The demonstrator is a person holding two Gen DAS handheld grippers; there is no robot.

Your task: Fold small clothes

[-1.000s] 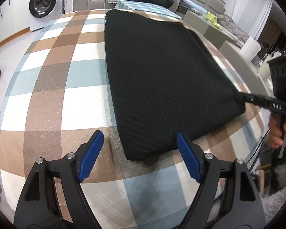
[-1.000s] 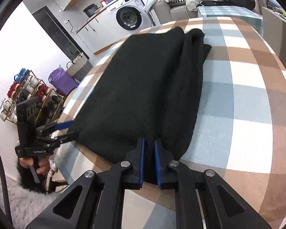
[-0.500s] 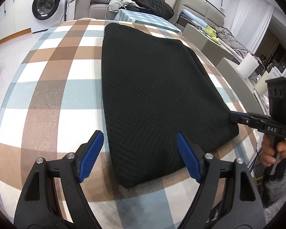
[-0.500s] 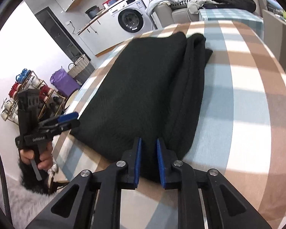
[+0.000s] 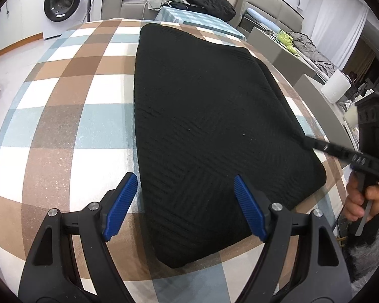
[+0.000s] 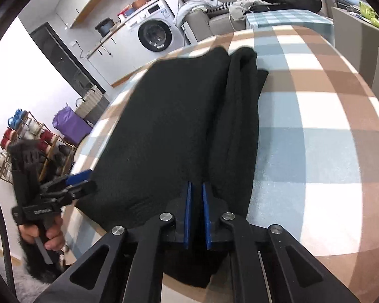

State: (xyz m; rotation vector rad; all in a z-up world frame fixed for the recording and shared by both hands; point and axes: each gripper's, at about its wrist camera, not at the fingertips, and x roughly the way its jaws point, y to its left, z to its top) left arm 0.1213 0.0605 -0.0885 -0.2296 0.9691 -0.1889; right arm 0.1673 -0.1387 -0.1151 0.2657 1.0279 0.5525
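The black knit garment (image 5: 204, 131) lies flat on your checked worktop (image 5: 70, 116), folded lengthwise. Your right tongs (image 6: 196, 189) pinch its near edge, blue pads almost together on the cloth. Your left tongs (image 5: 184, 197) hover wide apart over the near corner, gripping nothing.

Jumper (image 5: 209, 131): black knit, matt, ribbed weave. Tablecloth (image 5: 70, 126): checked cloth, slightly coarse. Left gripper (image 5: 185, 204): matt black plastic, ridged blue pads (image 5: 121, 204), shiny metal rivets.
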